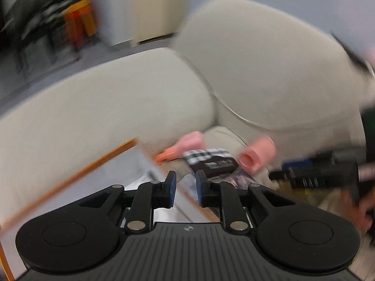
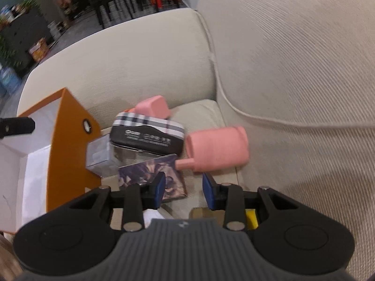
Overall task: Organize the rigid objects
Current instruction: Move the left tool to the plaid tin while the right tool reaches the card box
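Right wrist view: right tool (image 2: 184, 190), blue pads apart, empty, hovering over beige sofa seat (image 2: 199, 110). Pink plastic cylinder with stub spout (image 2: 216, 148) lying just ahead and rightward, long axis crosswise; right tool nearer. Plaid-topped black case (image 2: 147, 133), white lettering unreadable. Open orange cardboard box (image 2: 68, 145) leftward. Left tool (image 1: 185, 187) likewise apart, empty.

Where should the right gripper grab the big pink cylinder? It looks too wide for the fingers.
Probably the narrow stub on the pink cylinder, at its near-left end. The piece lies on its side on the sofa seat, stub pointing toward the right gripper. Its body looks wider than the open jaws, so come in from the front and close across the stub.
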### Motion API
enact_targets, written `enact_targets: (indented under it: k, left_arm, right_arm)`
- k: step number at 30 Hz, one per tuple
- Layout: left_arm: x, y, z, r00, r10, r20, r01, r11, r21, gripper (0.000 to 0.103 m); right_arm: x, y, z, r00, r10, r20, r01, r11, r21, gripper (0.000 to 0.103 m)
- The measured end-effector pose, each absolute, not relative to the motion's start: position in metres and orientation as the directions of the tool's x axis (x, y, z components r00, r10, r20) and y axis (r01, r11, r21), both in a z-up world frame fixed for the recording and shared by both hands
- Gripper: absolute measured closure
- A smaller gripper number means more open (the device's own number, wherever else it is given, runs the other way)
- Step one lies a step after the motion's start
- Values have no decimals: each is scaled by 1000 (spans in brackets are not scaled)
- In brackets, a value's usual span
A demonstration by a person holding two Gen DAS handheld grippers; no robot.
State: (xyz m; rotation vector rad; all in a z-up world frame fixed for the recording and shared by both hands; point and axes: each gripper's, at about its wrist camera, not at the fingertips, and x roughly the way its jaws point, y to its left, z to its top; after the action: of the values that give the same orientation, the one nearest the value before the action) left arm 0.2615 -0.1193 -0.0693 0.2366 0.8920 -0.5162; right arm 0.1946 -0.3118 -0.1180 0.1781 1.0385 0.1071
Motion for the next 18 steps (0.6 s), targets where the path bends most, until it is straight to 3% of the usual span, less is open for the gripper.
enact_targets:
  k: [8,12,18]
  left_arm:
    - [248,-192,-115,415,-277,-867,829,508,234,62]
    - [246,-212,-138,480,-185,-858,852,333,405,59]
    - [248,-235,-169,521,-82,-849,852,104,513,57]
  right_arm:
    - [199,-327,-126,515,208,-832,64,958,279,68]
    - [204,-330,-135,495,248,-833,86,940,331,67]
    - [213,-336,-149,470,301,-830,141,903,407,65]
